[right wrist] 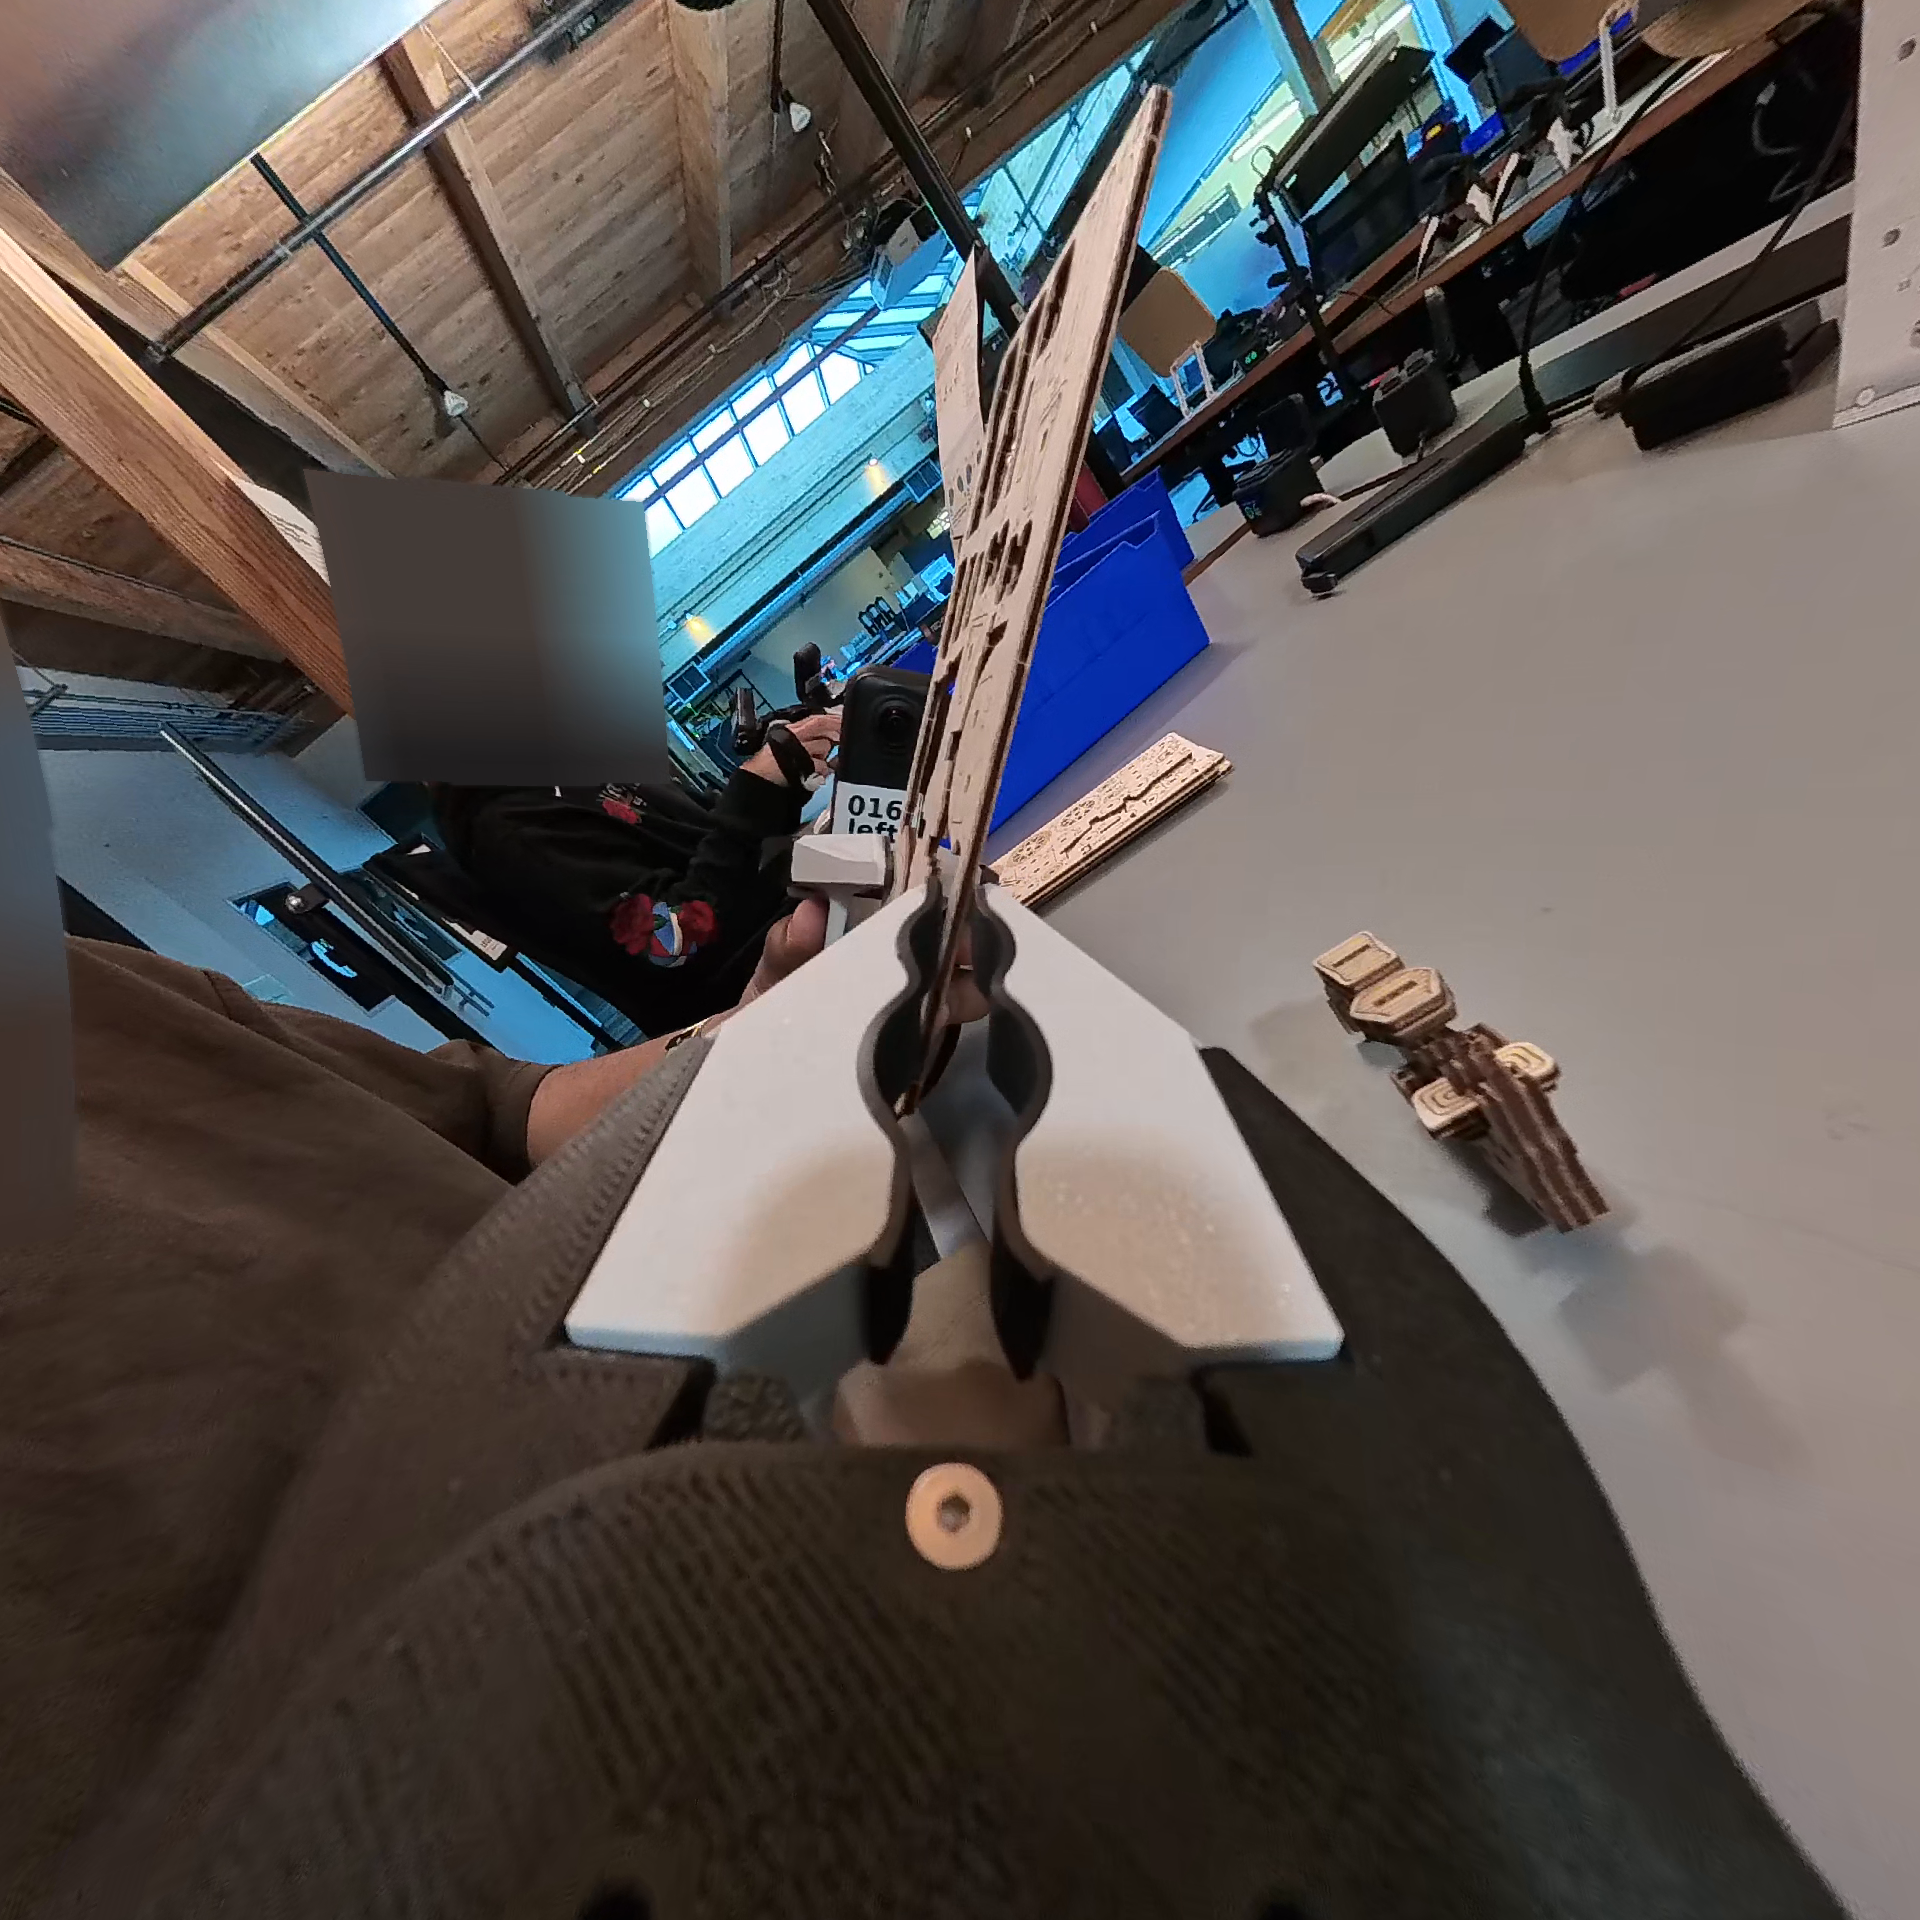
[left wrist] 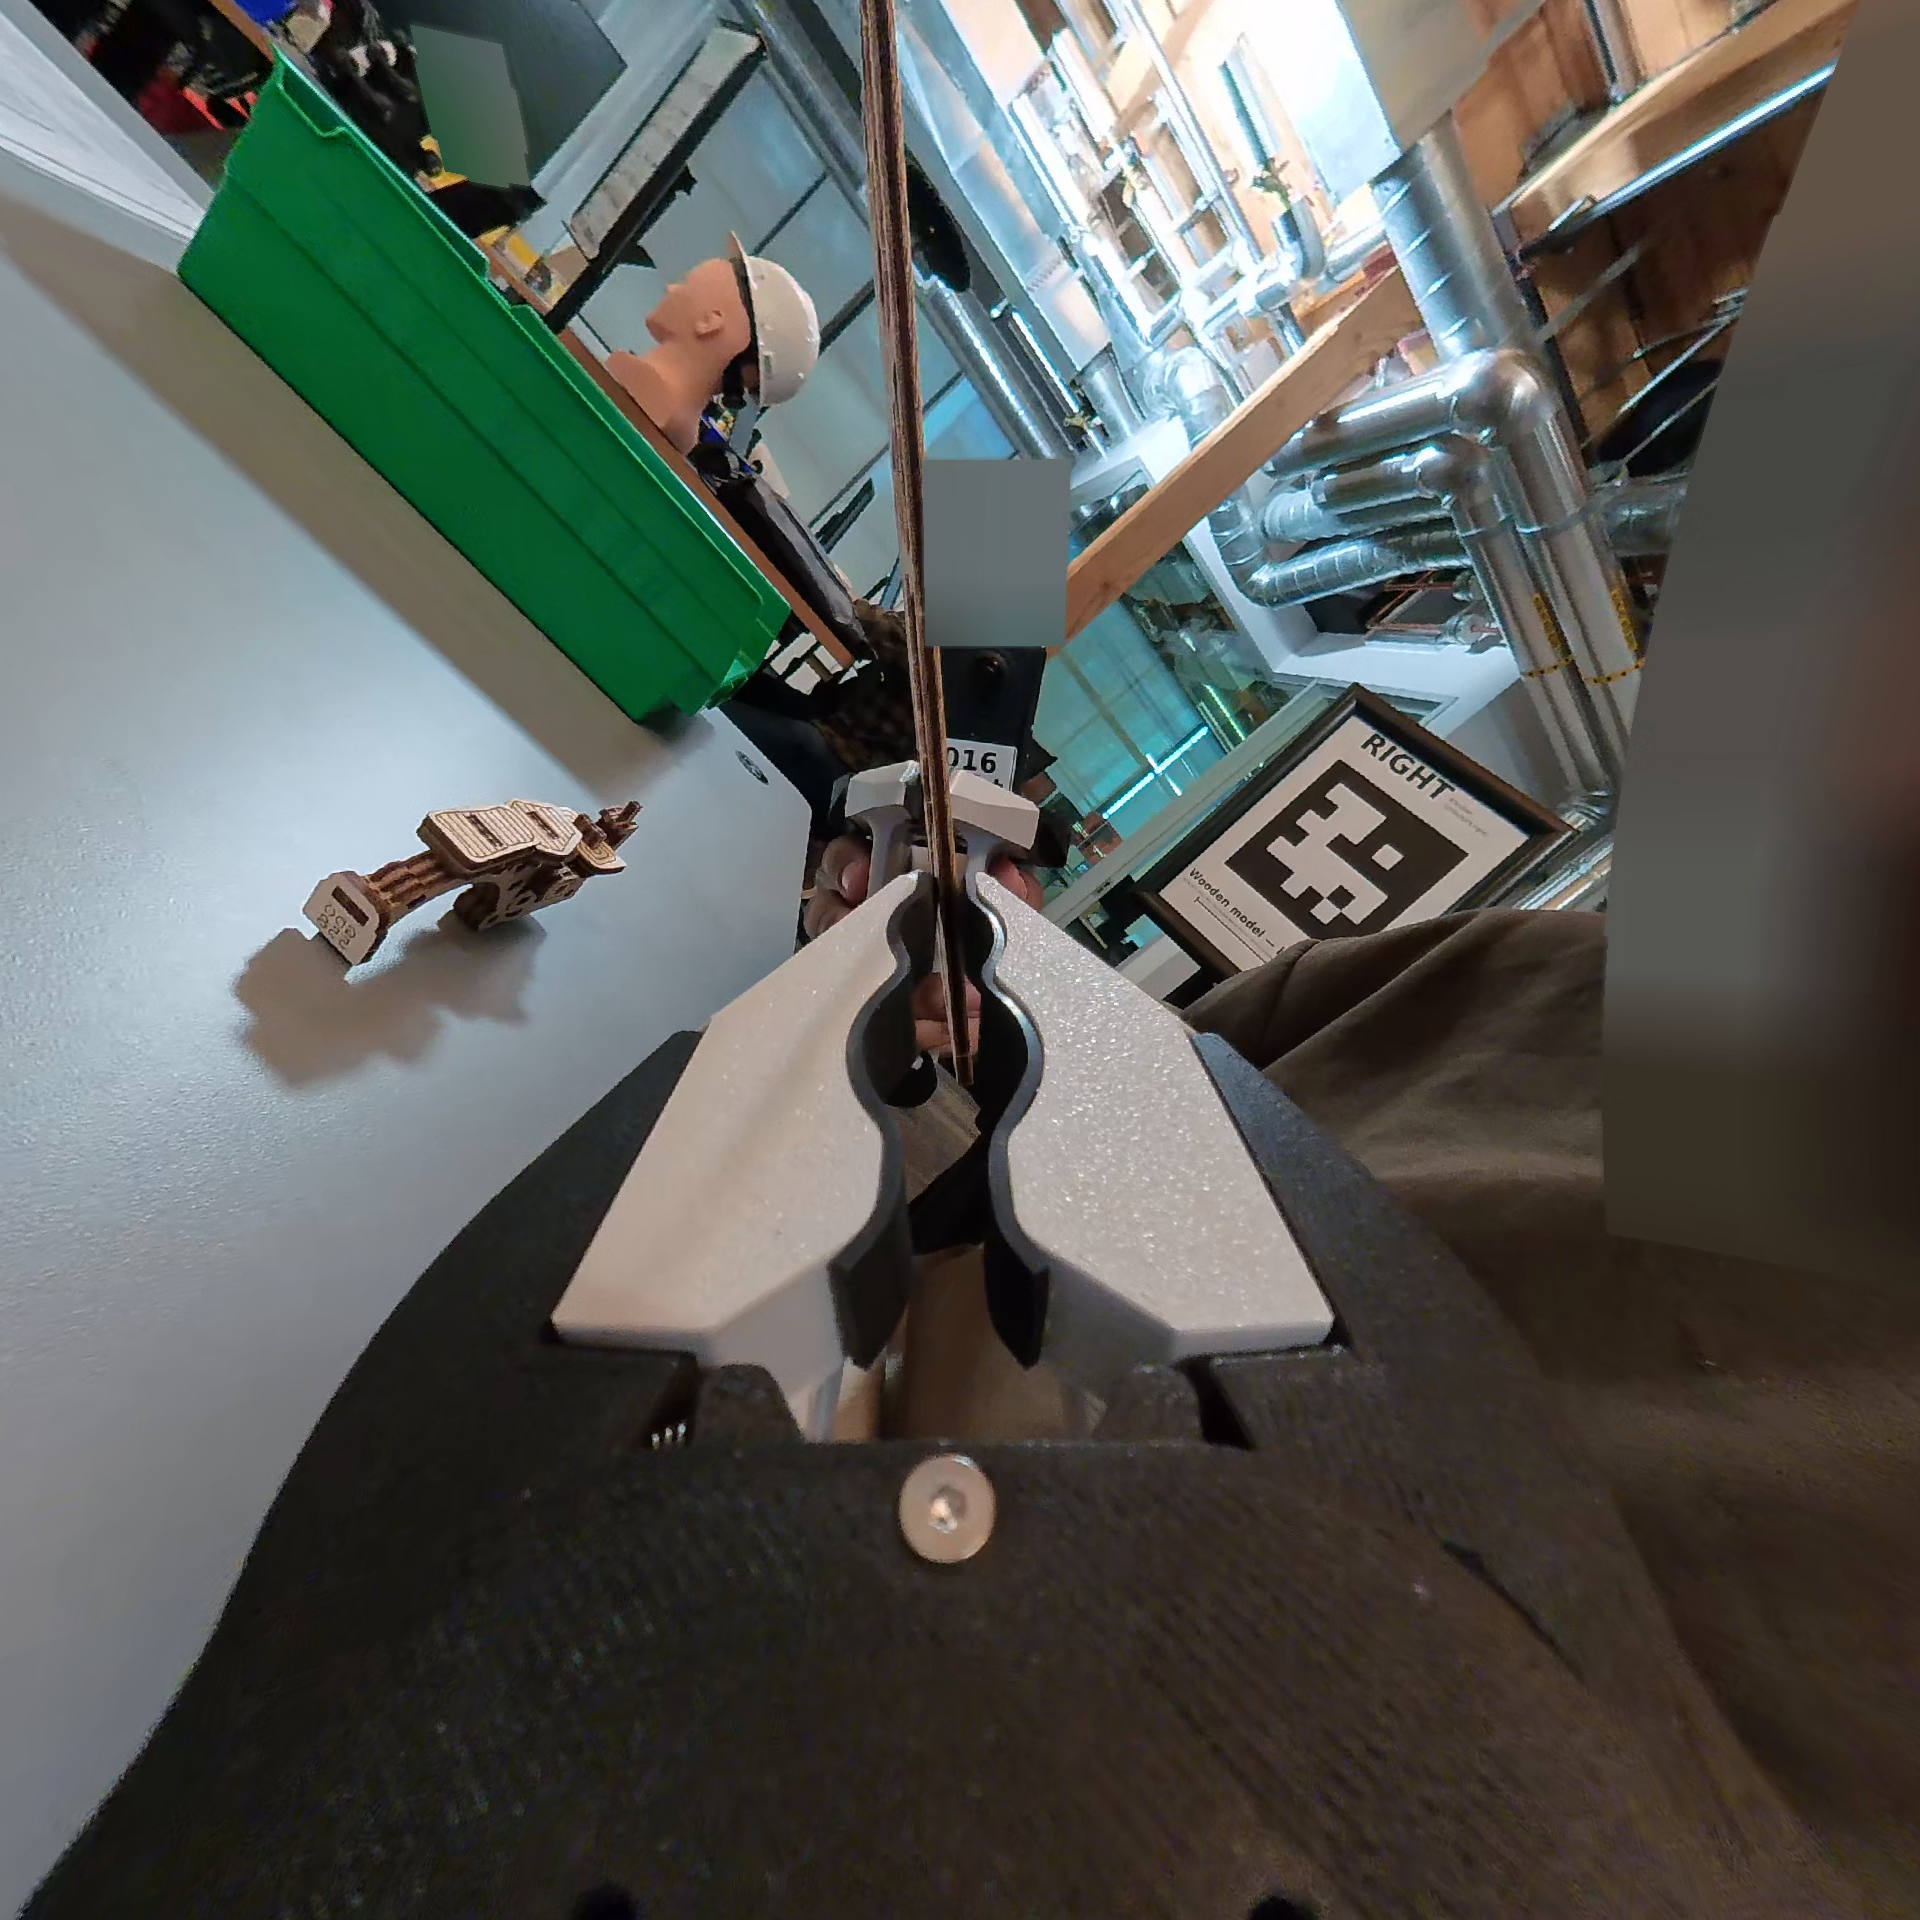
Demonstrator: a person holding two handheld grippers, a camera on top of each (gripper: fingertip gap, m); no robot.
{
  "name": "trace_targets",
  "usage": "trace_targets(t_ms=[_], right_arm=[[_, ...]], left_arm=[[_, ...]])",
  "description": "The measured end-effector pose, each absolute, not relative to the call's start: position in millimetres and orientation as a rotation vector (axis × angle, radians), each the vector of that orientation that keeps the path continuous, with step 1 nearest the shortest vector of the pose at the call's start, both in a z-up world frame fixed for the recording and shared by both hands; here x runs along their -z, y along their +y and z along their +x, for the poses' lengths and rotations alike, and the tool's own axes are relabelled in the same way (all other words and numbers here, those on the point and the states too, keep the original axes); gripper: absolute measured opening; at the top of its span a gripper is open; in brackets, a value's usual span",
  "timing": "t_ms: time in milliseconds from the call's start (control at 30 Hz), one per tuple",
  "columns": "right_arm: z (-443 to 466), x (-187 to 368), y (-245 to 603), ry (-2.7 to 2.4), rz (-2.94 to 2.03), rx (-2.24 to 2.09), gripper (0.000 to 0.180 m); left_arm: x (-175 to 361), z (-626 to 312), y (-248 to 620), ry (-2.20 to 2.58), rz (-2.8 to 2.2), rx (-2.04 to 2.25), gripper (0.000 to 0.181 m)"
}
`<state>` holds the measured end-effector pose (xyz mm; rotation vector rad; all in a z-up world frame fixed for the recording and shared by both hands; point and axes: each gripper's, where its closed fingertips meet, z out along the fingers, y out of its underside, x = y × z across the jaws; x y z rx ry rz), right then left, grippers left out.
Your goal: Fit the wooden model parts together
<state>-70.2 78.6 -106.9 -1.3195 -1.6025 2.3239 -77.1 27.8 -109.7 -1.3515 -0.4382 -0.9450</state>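
A thin laser-cut wooden parts sheet (left wrist: pixel 904 416) stands on edge in the air between my two grippers, above the near edge of the grey table (left wrist: pixel 208 675). My left gripper (left wrist: pixel 945 899) is shut on its lower edge. My right gripper (right wrist: pixel 951 904) is shut on the same sheet (right wrist: pixel 1039 436) from the opposite side. Each gripper shows beyond the other, with the right gripper's fingers (left wrist: pixel 992 810) in the left wrist view and the left gripper's fingers (right wrist: pixel 836 868) in the right wrist view. A partly built wooden model (left wrist: pixel 488 873) lies on the table and also shows in the right wrist view (right wrist: pixel 1455 1081).
A green bin (left wrist: pixel 468 436) stands at the table's far edge, with a mannequin head in a white helmet (left wrist: pixel 727 332) behind it. A stack of wooden sheets (right wrist: pixel 1112 821) lies by a blue bin (right wrist: pixel 1101 623). A framed marker sign (left wrist: pixel 1351 852) and a seated person (right wrist: pixel 623 862) are off the table. Some 6 cm of space lies between my two pairs of fingers.
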Motion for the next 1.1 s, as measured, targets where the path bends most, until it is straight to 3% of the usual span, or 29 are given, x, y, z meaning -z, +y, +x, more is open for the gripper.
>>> trace_targets(t_ms=[1100], right_arm=[[-65.6,108.9,70.3,-1.652,-1.317,-2.348,0.001]], left_arm=[[111.0,-71.2,30.3,-0.409,-1.382,0.938,0.003]])
